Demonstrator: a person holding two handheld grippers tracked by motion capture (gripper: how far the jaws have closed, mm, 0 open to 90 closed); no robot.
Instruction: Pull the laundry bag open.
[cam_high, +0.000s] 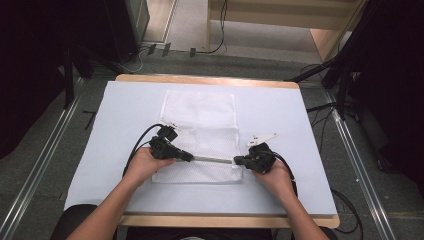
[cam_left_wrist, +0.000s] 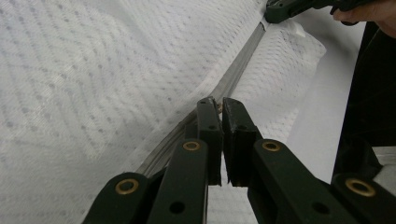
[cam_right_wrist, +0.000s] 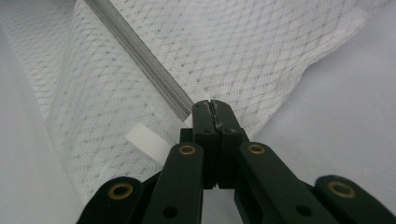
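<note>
A white mesh bag (cam_high: 200, 135) lay flat in the middle of the table (cam_high: 125, 100), its grey zipper (cam_high: 212, 160) running across near the edge closest to the person. The left gripper (cam_high: 189, 157) sat at the zipper's left part with its 2 fingers (cam_left_wrist: 208, 135) pinched on the small zipper pull (cam_left_wrist: 218, 108). The right gripper (cam_high: 239, 161) held the bag's right end, its fingers (cam_right_wrist: 205, 126) clenched tight on the zipper's end beside a white ribbed tab (cam_right_wrist: 147, 140).
</note>
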